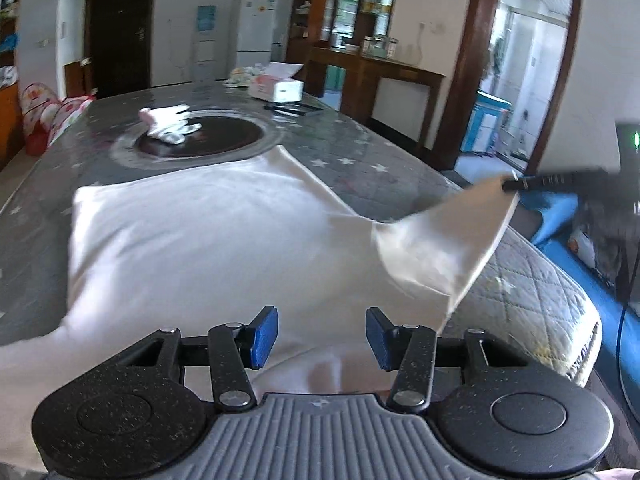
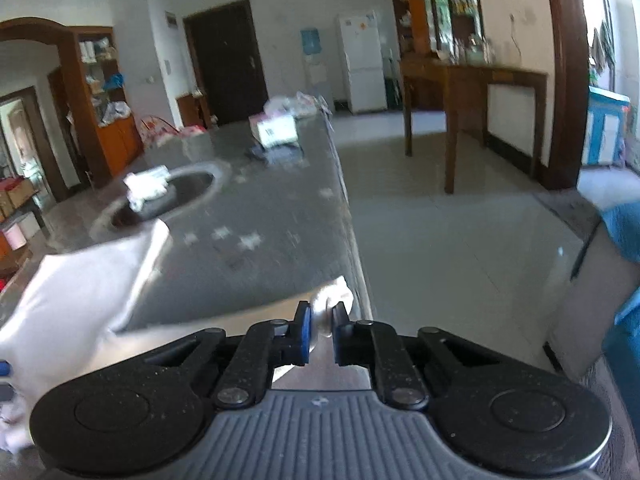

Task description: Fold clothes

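Observation:
A white garment [image 1: 208,240] lies spread on the grey star-patterned table [image 1: 352,152]. In the left wrist view my left gripper [image 1: 322,338] hovers open over the garment's near edge, with its blue pads [image 1: 266,336] apart and nothing between them. At the right of that view my right gripper [image 1: 516,184] pinches a corner of the cloth and holds it lifted off the table. In the right wrist view my right gripper [image 2: 322,330] is shut on that white garment corner [image 2: 330,300], and the rest of the garment [image 2: 76,292] trails off to the left.
White gloves [image 1: 168,124] lie on a dark round inset [image 1: 200,140] in the table's middle. A tissue box [image 1: 276,88] and a dark flat object sit farther back. A wooden side table [image 2: 472,92] stands on the tiled floor right of the table. A person's blue sleeve [image 2: 624,232] shows at the right.

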`<state>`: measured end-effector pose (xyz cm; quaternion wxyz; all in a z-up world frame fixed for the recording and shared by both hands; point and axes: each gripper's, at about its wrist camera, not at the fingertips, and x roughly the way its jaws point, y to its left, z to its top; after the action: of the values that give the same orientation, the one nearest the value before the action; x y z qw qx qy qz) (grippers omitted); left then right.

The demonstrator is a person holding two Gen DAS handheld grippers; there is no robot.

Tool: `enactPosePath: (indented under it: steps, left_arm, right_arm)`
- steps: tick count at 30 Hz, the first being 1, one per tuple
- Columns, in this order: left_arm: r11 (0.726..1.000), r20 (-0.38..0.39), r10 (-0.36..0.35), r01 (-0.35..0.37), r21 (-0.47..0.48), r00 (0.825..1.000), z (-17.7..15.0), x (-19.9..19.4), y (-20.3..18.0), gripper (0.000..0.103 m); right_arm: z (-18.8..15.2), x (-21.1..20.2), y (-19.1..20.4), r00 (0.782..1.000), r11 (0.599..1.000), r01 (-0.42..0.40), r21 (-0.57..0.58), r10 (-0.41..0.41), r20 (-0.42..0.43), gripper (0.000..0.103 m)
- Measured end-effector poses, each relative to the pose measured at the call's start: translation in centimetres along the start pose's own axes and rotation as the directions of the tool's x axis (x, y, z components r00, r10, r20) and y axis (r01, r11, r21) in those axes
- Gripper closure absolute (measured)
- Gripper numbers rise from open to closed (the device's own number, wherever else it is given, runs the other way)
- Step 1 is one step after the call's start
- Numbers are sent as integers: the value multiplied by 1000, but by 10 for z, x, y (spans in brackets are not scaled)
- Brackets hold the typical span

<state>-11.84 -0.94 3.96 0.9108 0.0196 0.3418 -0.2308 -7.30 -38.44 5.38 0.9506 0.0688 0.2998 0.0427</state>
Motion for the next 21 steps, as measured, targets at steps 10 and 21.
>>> enactPosePath:
  steps: [10,21]
  left_arm:
    - [990,-13,-74,75,116,997,-3,25,-38,53]
    - [979,36,-147,140,151,988,-12,18,-50,51]
  right_arm:
    - [63,-35,62,988,983,-104,-152,120,97,94]
    - [96,-47,189,945,884,-263,-387,317,80,94]
